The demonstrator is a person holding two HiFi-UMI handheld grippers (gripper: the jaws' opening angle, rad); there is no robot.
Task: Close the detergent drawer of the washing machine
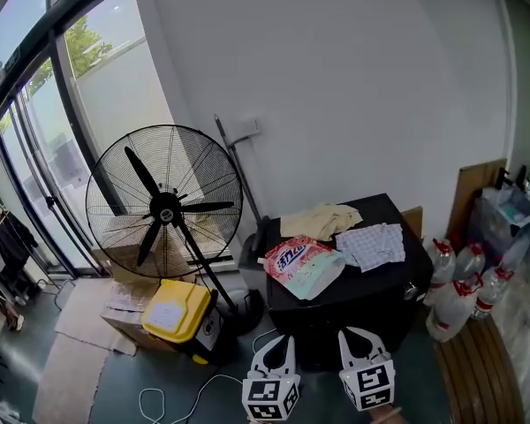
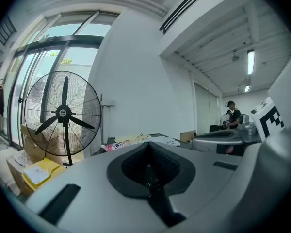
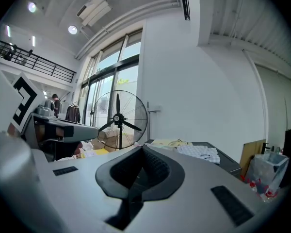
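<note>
We are holding the left gripper [image 2: 146,144] level, fingers pressed together on nothing | we are holding the right gripper [image 3: 142,147] alike, fingers pressed together, empty | black boxy counter [image 1: 380,283] sitting just beyond both pairs of fingers, carrying a pink printed pouch [image 1: 302,265] | detergent drawer: we are not making it out in any view
</note>
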